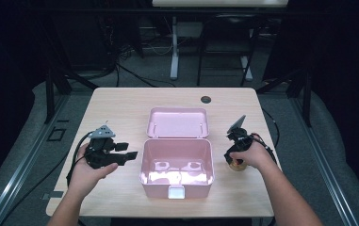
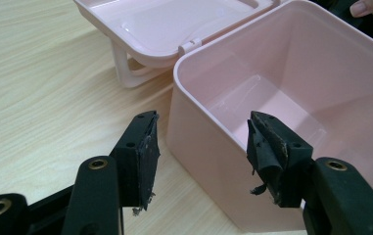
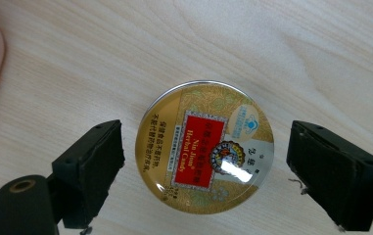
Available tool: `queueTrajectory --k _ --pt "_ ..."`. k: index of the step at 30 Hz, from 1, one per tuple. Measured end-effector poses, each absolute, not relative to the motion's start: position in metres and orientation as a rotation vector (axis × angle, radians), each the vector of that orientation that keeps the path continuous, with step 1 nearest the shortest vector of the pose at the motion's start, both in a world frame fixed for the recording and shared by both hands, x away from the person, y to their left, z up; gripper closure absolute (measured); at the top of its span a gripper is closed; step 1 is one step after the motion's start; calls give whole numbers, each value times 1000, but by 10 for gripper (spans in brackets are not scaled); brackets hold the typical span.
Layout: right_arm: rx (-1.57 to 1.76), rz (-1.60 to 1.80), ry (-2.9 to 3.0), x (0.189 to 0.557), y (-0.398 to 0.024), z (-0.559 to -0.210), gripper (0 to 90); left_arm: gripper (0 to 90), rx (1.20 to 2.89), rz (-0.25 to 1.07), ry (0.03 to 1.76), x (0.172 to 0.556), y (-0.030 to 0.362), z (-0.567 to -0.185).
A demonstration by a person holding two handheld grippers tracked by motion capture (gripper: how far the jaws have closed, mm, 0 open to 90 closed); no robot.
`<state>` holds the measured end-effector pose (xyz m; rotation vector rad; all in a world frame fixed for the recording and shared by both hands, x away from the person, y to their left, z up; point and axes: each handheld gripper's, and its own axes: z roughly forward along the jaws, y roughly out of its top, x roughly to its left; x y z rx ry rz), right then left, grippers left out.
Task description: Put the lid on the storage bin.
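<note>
Right gripper (image 3: 203, 166) jaws open astride candy tin (image 3: 204, 147).

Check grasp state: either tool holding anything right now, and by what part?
Nothing held. The right tool is open, jaws on either side of the round candy tin with gaps showing. The left tool is open, straddling the near wall of the pink box without touching.

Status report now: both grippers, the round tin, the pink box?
Right gripper open, straddling candy tin on table. Left gripper open, empty, at pink box. Box lid open; nothing in the way.
</note>
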<state>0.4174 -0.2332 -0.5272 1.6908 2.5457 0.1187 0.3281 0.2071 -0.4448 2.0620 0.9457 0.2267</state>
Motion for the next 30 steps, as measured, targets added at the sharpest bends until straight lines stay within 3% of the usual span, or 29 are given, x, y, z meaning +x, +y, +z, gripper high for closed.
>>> queueTrajectory --k 30 --pt "1757 105 2550 420 -239 -551 137 454 2057 224 956 328 209 -445"
